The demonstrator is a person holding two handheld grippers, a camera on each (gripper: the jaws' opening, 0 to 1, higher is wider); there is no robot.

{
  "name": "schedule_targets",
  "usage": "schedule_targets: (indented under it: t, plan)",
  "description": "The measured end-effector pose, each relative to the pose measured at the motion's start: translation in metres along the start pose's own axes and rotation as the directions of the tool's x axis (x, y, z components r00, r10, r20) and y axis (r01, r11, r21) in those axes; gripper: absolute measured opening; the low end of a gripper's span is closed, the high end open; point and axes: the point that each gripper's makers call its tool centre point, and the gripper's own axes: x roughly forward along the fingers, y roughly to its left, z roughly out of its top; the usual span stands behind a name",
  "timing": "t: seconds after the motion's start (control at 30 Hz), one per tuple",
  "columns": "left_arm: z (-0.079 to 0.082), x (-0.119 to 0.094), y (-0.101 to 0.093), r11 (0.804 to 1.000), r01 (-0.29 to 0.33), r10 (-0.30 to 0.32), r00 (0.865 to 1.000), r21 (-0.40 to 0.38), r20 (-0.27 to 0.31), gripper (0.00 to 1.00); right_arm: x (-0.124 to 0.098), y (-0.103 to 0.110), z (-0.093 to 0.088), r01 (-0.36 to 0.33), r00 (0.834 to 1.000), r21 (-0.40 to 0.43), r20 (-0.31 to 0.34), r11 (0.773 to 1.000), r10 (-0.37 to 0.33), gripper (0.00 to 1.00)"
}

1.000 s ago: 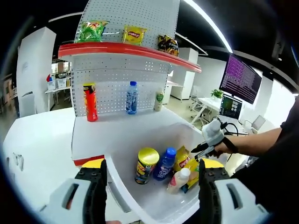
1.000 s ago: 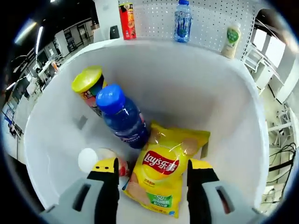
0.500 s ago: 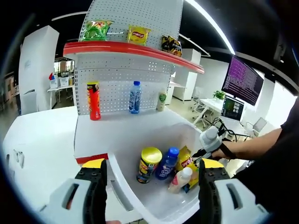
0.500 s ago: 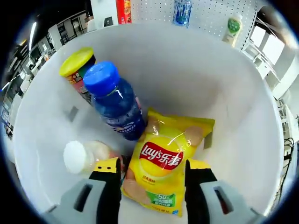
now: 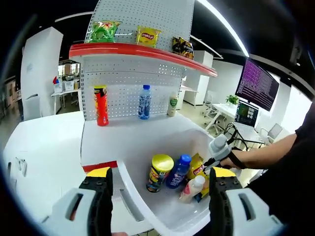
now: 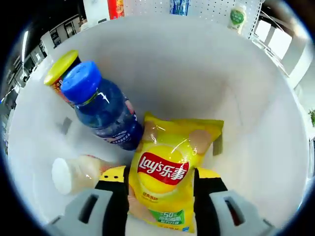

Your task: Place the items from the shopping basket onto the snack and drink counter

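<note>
The right gripper point(image 6: 160, 189) was down in the basket point(image 6: 256, 88), fingers spread either side of the chip bag point(image 6: 170, 169), not yet clamped. Next: squeeze, lift, carry to the bench point(image 5: 123, 135). The left gripper point(image 5: 156, 196) hung open.

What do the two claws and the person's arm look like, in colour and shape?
Each claw has two black fingers with yellow tips on pale grey bodies with slot-shaped openings; see the left claw and the right claw. In the left gripper view, the right claw looks pale grey and black, and a dark sleeve covers the person's upper arm.
</note>
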Motion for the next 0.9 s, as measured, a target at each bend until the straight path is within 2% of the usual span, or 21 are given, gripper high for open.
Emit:
schedule_targets:
  t: [0.63, 0.9]
  plan:
    - [-0.002, 0.002, 0.006, 1.000, -0.011, 0.011, 1.000, -0.012, -0.006, 0.79, 0.027, 0.000, -0.023, -0.007, 0.993, 0.000, -0.117, 1.000, 0.007, 0.53]
    - [-0.005, 0.003, 0.008, 1.000, -0.013, 0.013, 1.000, -0.019, -0.010, 0.79, 0.035, 0.003, -0.025, -0.010, 0.991, 0.003, -0.133, 1.000, 0.010, 0.54]
